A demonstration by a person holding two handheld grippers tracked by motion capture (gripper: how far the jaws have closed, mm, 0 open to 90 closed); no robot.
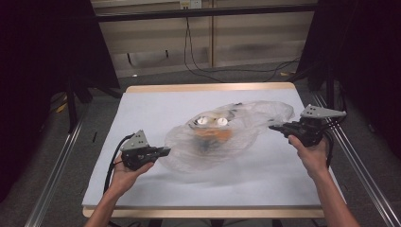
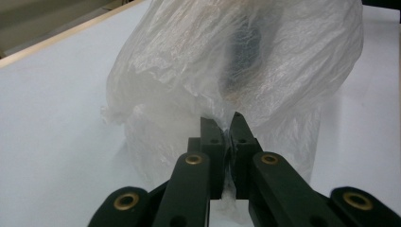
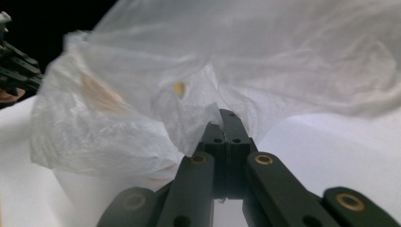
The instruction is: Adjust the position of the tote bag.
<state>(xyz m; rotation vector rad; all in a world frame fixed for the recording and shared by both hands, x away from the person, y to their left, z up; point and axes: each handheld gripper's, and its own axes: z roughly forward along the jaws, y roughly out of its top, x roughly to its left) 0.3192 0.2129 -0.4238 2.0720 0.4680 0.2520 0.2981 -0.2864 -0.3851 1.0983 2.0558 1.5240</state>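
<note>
- While you look down from the high view, the clear plastic bag lies mid-table on the white table, stretched between your left gripper and right gripper; two white caps and something orange show inside.
- From the left gripper view, your left gripper is clamped on a fold of bag; lift evenly so it doesn't tear.
- From the right gripper view, your right gripper pinches the film too; keep both sides level.
</note>
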